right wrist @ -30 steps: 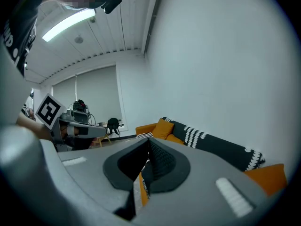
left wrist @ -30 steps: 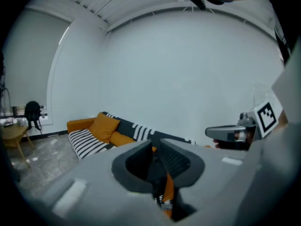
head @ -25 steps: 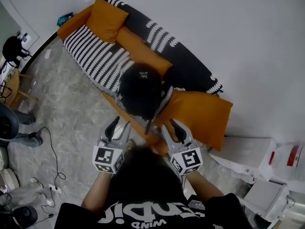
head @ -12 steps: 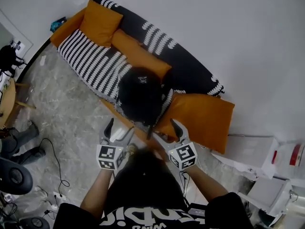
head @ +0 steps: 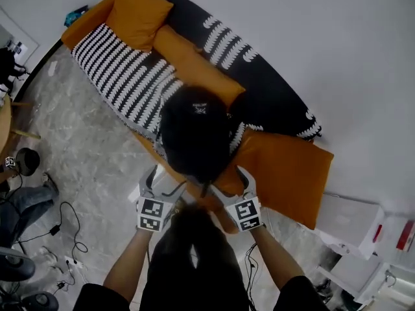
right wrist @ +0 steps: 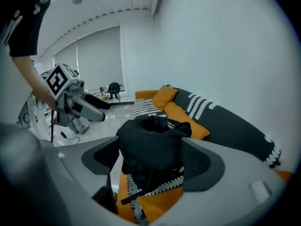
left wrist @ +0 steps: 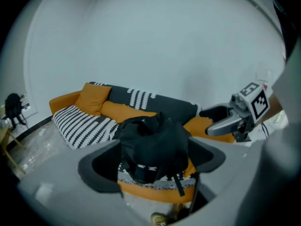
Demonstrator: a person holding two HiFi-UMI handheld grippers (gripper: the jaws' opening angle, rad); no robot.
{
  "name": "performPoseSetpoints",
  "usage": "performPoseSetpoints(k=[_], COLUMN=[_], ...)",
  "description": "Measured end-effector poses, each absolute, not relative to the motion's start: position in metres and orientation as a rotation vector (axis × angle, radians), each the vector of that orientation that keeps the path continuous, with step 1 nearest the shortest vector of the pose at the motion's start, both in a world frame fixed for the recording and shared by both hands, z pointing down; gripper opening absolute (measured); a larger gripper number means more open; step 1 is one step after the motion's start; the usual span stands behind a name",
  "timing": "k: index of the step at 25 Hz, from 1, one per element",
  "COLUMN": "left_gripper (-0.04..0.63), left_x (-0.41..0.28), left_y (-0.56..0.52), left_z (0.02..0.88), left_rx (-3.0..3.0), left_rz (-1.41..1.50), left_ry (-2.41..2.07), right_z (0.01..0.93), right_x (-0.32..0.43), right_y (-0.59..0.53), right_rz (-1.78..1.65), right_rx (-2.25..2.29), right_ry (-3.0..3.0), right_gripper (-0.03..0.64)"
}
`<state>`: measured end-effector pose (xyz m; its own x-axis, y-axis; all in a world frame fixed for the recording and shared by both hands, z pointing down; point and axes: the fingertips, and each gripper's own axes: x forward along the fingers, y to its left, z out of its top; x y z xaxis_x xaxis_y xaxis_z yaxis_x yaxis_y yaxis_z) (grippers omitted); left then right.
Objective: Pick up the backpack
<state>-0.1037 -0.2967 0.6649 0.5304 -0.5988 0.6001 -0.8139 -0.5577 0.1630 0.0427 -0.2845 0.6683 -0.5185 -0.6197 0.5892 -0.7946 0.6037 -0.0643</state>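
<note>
A black backpack [head: 194,131] sits upright on the front of the sofa's seat [head: 123,76], and a strap [head: 204,188] hangs over the orange front edge. My left gripper [head: 165,179] is low in front of the sofa, just left of the strap. My right gripper [head: 228,181] is just right of the strap. Both have just been opening and stand open, with no pad touching anything. In the left gripper view the backpack [left wrist: 153,142] shows between my jaws but farther off, with the right gripper [left wrist: 207,121] beside it. The right gripper view shows the backpack [right wrist: 150,145] and the left gripper [right wrist: 102,111].
The sofa is black and white with several orange cushions [head: 285,170] and stands against a white wall. White boxes [head: 353,219] sit at the right. Cables [head: 65,229] lie on the grey floor at the left. A shoe [left wrist: 162,217] is below the sofa's edge.
Both grippers have come down and forward to the sofa's front edge below the backpack. Their jaws have spread wider. The backpack has not moved.
</note>
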Motion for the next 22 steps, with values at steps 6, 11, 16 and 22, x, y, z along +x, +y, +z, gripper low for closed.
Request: performPoseSetpoints(k=[6,11,16,22], left_gripper=[0.474,0.489,0.476,0.424], left_x=[-0.092,-0.084,-0.082,-0.084], left_y=[-0.319,-0.330,-0.335,-0.338], left_z=[0.739,0.776,0.792,0.798], left_rx=[2.409,2.445,2.441,2.395], left_rz=[0.753,0.759,0.726,0.682], left_ry=[-1.068,-1.003,-0.974,-0.993], right_z=[0.738,0.778,0.795,0.801], right_x=[0.038,0.033,0.031,0.025], right_y=[-0.302,-0.316,-0.324,-0.326], right_rz=[0.423,0.400,0.434,0.479], right_rx=[1.072,1.013,0.987,0.988], right_ry=[-2.274,-2.280,-2.300,-2.313], right_gripper=[0.428,0.442,0.439,0.389])
